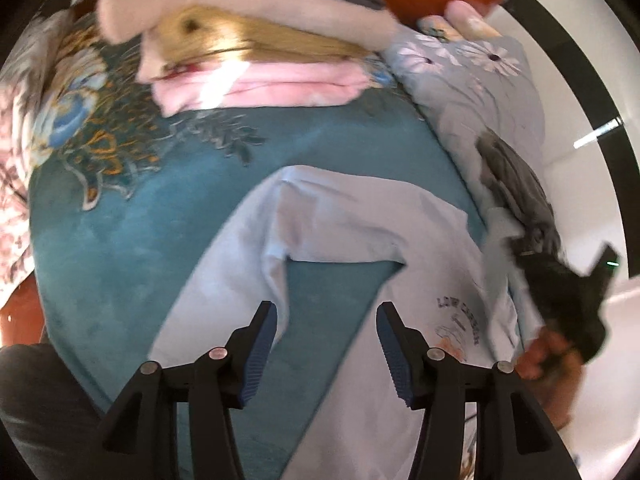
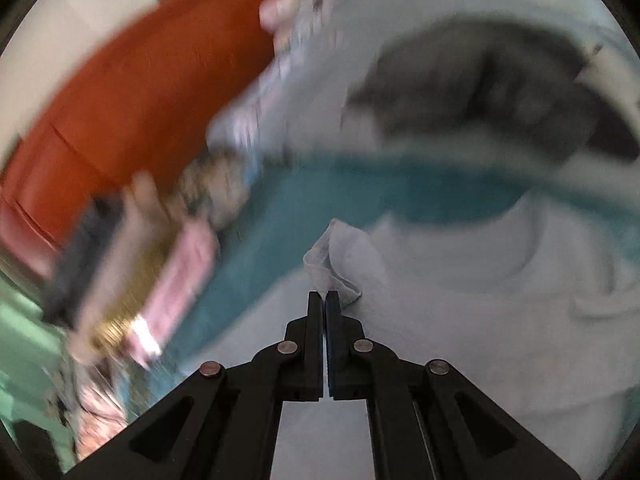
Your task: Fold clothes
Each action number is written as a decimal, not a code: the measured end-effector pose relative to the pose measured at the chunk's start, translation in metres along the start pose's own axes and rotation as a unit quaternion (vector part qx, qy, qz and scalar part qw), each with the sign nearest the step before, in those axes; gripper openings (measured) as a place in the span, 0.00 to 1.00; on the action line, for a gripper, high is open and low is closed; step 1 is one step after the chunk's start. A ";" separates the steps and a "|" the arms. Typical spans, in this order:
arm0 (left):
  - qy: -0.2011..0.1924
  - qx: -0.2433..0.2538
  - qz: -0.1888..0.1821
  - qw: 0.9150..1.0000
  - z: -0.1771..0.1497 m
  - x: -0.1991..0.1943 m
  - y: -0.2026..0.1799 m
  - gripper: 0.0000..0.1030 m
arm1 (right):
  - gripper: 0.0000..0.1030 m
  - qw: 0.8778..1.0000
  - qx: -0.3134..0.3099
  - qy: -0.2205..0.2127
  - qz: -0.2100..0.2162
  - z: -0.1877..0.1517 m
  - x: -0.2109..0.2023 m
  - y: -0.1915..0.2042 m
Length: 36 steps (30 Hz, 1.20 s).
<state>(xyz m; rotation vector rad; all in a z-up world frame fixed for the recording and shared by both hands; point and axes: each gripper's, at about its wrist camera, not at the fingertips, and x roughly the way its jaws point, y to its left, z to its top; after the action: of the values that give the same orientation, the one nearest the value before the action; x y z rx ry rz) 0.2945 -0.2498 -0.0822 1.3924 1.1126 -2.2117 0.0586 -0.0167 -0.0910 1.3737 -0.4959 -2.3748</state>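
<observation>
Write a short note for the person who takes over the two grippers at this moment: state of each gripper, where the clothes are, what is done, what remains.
Left gripper: open, holds nothing, above the light blue T-shirt on the teal bedspread.
Right gripper: shut on a bunched piece of the T-shirt's fabric; this view is blurred.
Done: a stack of folded clothes lies at the far side of the bedspread.
In progress: the T-shirt is spread out, partly folded, print showing near the right edge.
Left: finish folding the T-shirt; a grey garment lies unfolded on the floral sheet to the right.
</observation>
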 end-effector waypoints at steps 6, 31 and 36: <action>0.025 -0.027 0.013 0.999 0.007 0.017 0.025 0.54 | 0.03 0.998 -0.011 0.057 -0.026 -0.033 0.053 0.021; 0.089 -0.017 0.137 0.986 -0.020 0.051 0.067 0.04 | 0.27 0.997 0.057 0.048 0.034 -0.066 -0.044 -0.047; 0.049 0.014 0.167 0.985 -0.014 0.036 0.058 0.02 | 0.27 0.995 0.073 0.044 0.046 -0.067 -0.048 -0.051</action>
<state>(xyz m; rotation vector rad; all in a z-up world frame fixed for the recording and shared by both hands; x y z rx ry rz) 0.3214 -0.2720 -0.1424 1.5825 0.8082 -1.9469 0.1327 0.0422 -0.1102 1.4778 -0.7037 -2.2309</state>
